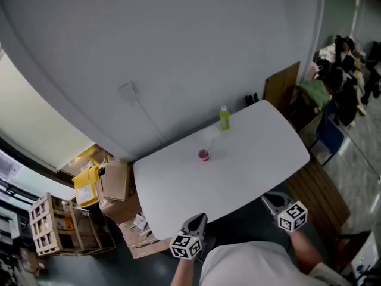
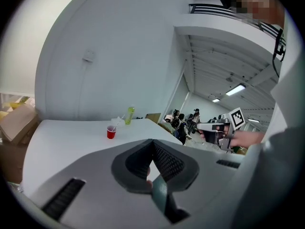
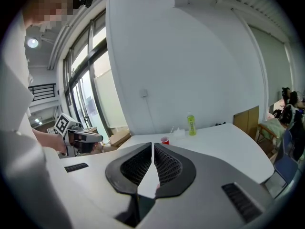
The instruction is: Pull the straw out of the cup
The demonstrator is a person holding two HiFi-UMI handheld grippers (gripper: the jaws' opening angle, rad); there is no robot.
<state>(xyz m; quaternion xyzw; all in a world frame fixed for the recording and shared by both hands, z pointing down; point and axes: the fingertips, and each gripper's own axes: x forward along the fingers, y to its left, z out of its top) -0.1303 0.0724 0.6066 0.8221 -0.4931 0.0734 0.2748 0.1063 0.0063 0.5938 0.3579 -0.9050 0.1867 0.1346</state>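
A small red cup (image 1: 204, 154) stands near the middle of the white table (image 1: 262, 159). A thin pale straw leans out of it toward the wall, too small to make out clearly. The left gripper view also shows the cup (image 2: 111, 132), and the right gripper view shows it (image 3: 165, 140) far ahead. My left gripper (image 1: 199, 220) hovers at the table's near edge, shut on nothing. My right gripper (image 1: 269, 199) is held further right at the same edge, also shut and empty. Both are well short of the cup.
A green bottle (image 1: 224, 118) stands behind the cup near the wall, with a clear object (image 2: 118, 121) between them. Cardboard boxes (image 1: 116, 180) and a wooden crate (image 1: 50, 222) sit on the floor left of the table. A wooden board (image 1: 281, 85) and several people (image 1: 351, 58) are at the far right.
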